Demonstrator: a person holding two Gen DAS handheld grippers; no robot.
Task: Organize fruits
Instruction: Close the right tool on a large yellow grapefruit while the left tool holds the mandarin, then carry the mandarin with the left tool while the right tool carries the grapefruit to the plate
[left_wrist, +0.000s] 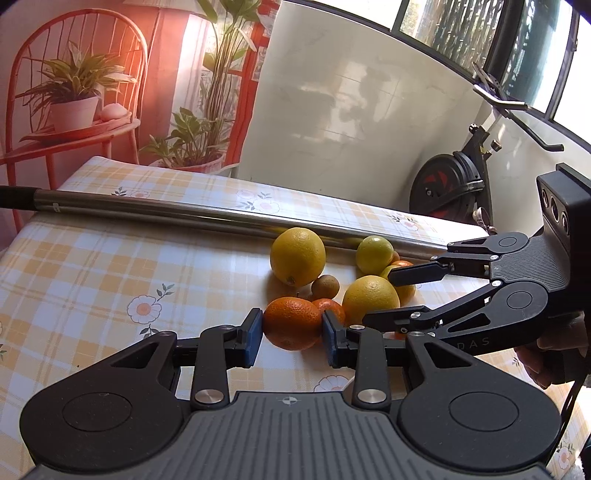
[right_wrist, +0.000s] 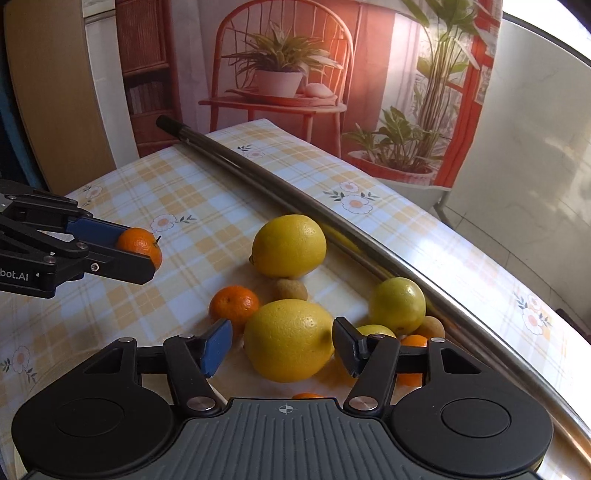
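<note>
The left claw (left_wrist: 291, 328) is pinching a small orange mandarin (left_wrist: 292, 323) between its blue pads, both pads pressing on the fruit's sides, off to the left of the pile. Just right of it, the right claw (right_wrist: 282, 347) is sitting spread around a big yellow lemon (right_wrist: 288, 339), its pads close beside the peel. Beyond its tips more lemons (right_wrist: 288, 245), another mandarin (right_wrist: 234, 304) and a small brown fruit (right_wrist: 290, 290) are lying on the checked tablecloth (right_wrist: 184, 199), near a metal pole (right_wrist: 295, 188).

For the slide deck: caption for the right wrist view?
Right gripper open around a lemon; left gripper holds a mandarin.
</note>
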